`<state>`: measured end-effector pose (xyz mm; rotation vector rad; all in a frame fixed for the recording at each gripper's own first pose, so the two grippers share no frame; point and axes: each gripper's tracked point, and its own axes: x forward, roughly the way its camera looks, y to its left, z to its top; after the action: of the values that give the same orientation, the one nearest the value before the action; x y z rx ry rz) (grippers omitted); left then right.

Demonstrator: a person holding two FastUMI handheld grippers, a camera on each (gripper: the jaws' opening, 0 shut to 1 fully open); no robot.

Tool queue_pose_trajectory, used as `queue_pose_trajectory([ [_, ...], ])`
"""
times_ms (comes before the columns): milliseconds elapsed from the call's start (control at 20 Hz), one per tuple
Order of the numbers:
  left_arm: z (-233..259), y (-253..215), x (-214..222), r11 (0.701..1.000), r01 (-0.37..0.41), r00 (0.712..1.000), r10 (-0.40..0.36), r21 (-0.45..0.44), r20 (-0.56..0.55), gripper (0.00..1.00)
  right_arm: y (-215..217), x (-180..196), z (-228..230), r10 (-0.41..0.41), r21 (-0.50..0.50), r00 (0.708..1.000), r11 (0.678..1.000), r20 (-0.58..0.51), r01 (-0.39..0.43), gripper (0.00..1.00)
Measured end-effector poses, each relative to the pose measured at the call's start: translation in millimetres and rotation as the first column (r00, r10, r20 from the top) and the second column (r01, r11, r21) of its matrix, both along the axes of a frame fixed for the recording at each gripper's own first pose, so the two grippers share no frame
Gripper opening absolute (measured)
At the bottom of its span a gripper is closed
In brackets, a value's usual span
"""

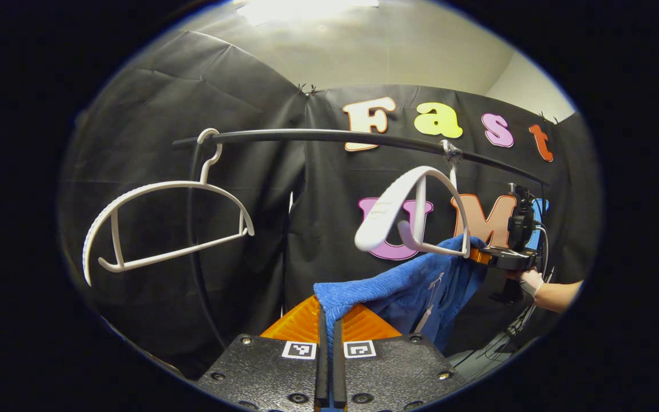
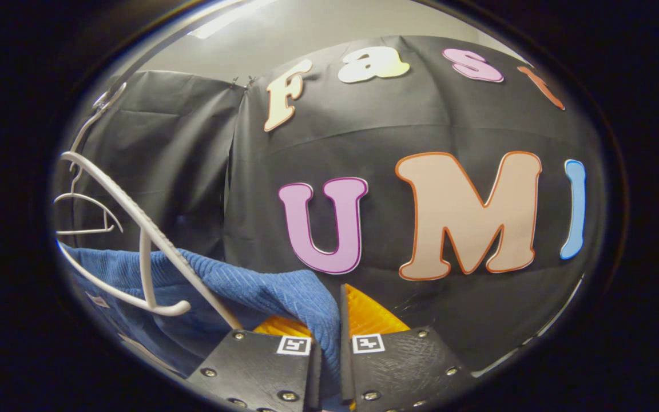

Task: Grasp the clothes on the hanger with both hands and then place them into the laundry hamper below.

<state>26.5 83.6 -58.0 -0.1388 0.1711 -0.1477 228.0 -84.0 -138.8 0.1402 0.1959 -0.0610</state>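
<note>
Item: blue garment (image 1: pixel 404 280), you are gripping it at both ends.

Your left hand-held gripper (image 1: pixel 330 320) is pinching one blue corner at lower centre of the left gripper view; your right hand-held gripper (image 2: pixel 330 326) is clamping the other end at lower centre of the right gripper view. The cloth is stretching between them, draping under the white hanger (image 1: pixel 415 212) on the black rail (image 1: pixel 329 136). An empty hanger (image 1: pixel 163 223) is hanging at left.

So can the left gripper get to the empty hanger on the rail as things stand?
Probably not yet. The left gripper is shut on the blue garment, which the right gripper also clamps. The empty hanger hangs free on the rail up to its left, with nothing in between.
</note>
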Motion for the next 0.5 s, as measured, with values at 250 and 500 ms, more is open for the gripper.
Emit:
queue_pose_trajectory([
  [250,-12,-6,-7,1.000,0.007,1.000,-0.006,0.015,-0.027,0.03,0,-14,-11,-0.008,-0.003,0.999,1.000,-0.032,0.008,0.12],
  [500,-25,-18,-16,0.999,0.041,0.998,-0.039,0.029,-0.055,0.03,-6,-31,-36,-0.031,-0.023,0.995,0.999,-0.094,0.029,0.12],
])
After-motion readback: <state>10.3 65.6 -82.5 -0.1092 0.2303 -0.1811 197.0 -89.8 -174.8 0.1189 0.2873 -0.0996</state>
